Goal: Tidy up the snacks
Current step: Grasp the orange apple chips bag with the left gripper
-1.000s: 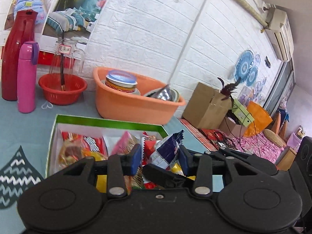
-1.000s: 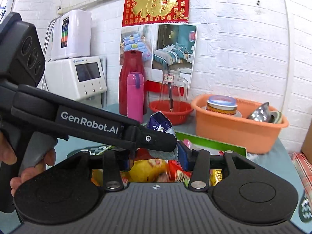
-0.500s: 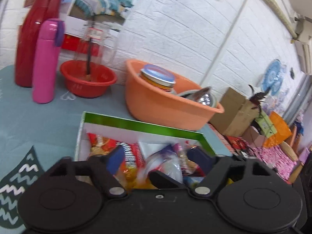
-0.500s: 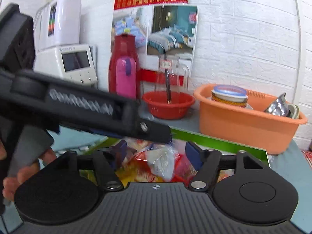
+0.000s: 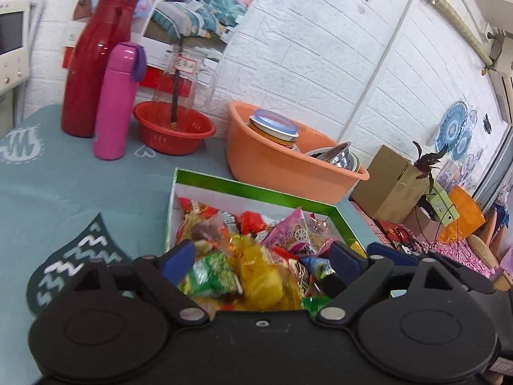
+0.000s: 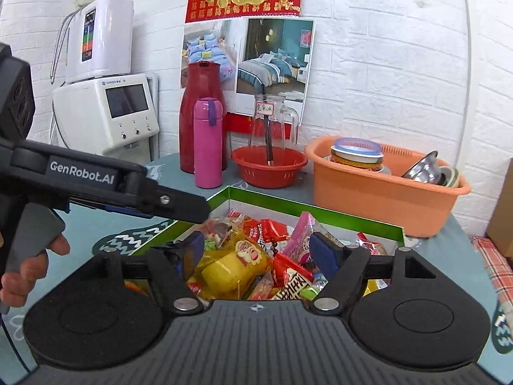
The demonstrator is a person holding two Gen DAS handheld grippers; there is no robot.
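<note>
Below us, both pairs of tongs hang over a green-rimmed snack box (image 5: 253,191) that sits on a grey-blue surface (image 5: 80,189). We hold the left tongs (image 5: 261,256) spread wide with nothing between their blue pads. The right tongs (image 6: 258,248) are also spread apart and empty. In the right wrist view, the left tool reaches in from the left side, its dark tip just above the near-left corner of the box, with fingers (image 6: 29,266) wrapped around its grey trigger.

The box is heaped with wrapped snacks. A yellow packet (image 6: 235,264) lies near the middle, a green packet (image 5: 213,272) sits just beside it on the left, a pink packet (image 5: 295,232) leans up toward the far right, and red wrappers (image 6: 267,226) lie toward the back. Several packets overlap, so we cannot tell them all apart.

Behind the box, an orange basin (image 6: 384,197) holds a lidded tin (image 6: 357,157) and a tilted metal bowl (image 6: 423,168). To its left, a small red basket (image 6: 269,166) has a clear glass pitcher (image 6: 274,125) standing in it. Further left, a pink flask (image 6: 208,142) stands just in front of a tall red thermos (image 6: 200,106). A white water dispenser (image 6: 107,109) stands against the white brick wall.
</note>
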